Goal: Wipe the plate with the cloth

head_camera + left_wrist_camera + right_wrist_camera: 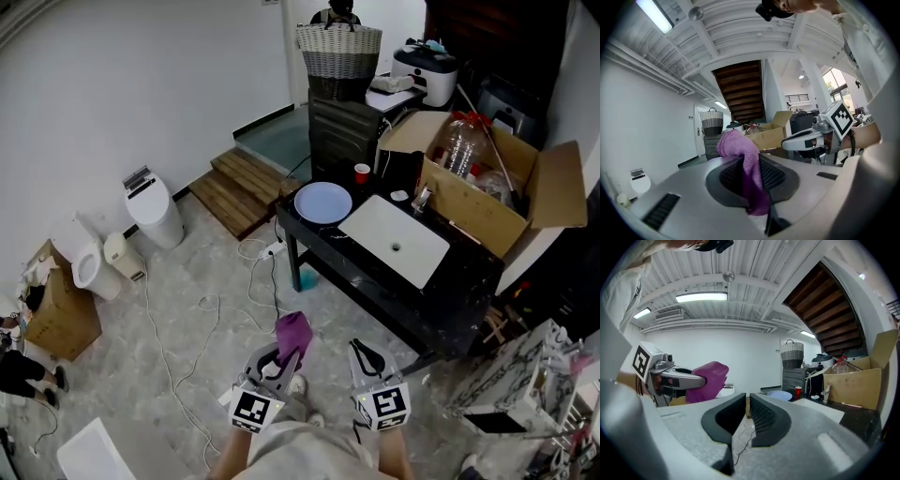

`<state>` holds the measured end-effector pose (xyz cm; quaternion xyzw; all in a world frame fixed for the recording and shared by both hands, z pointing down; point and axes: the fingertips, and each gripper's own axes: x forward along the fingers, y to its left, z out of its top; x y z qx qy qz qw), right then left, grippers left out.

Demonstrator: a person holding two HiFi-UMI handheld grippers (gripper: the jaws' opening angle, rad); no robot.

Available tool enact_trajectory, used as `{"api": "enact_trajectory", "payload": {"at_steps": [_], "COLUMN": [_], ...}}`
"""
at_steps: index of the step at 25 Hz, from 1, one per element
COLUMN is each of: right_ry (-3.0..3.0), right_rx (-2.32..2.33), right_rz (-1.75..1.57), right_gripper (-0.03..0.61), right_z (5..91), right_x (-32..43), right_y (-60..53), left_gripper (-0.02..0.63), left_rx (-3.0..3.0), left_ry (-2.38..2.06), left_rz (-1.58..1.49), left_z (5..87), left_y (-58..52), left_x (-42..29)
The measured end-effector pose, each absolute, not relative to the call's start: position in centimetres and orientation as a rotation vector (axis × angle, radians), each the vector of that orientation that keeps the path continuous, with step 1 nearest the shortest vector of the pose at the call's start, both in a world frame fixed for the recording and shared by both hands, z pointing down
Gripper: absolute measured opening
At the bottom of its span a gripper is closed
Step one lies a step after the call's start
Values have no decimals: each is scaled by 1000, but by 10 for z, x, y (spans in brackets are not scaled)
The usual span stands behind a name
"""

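Note:
A pale blue plate (pixel 322 202) lies at the left end of a black table (pixel 375 281), far ahead of both grippers; the right gripper view shows the plate (pixel 780 394) too. My left gripper (pixel 281 359) is shut on a purple cloth (pixel 292 330), which bunches up above its jaws. Seen from the left gripper view, the cloth (pixel 740 154) is pinched between the dark pads of the left gripper (pixel 750 176). My right gripper (pixel 366 356) hangs beside it, over the floor. Its jaws (pixel 747 416) stand shut with nothing between them.
On the table are a white rectangular basin (pixel 394 239), a red cup (pixel 362 172) and an open cardboard box (pixel 487 187) of bottles. Cables (pixel 202 319) trail over the floor. Wooden steps (pixel 239 187) and a white bin (pixel 155 211) stand left.

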<state>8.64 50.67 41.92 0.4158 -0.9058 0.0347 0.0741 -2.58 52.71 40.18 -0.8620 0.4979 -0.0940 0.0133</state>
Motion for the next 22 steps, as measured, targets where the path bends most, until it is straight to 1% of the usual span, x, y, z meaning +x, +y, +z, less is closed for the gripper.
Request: {"api": "enact_trajectory", "payload": {"at_steps": [7,18,22], "right_ry": [-2690,-2664,-2623], "right_rx": [1266,1297,1339], "right_rz": [112,59,93], "right_gripper": [28,28,28], "right_z": [426,421,421], "right_x": [84,56,47], "right_y": [479,420,400], "left_gripper": [57,57,58], "left_rx": [-2695,-2723,-2757], "left_ry": [1524,1448,1432], "left_rz": [-274,-230,-220], "left_z": [407,404,402], "left_y": [493,426,402], "left_x": [-29,-53,-63]}}
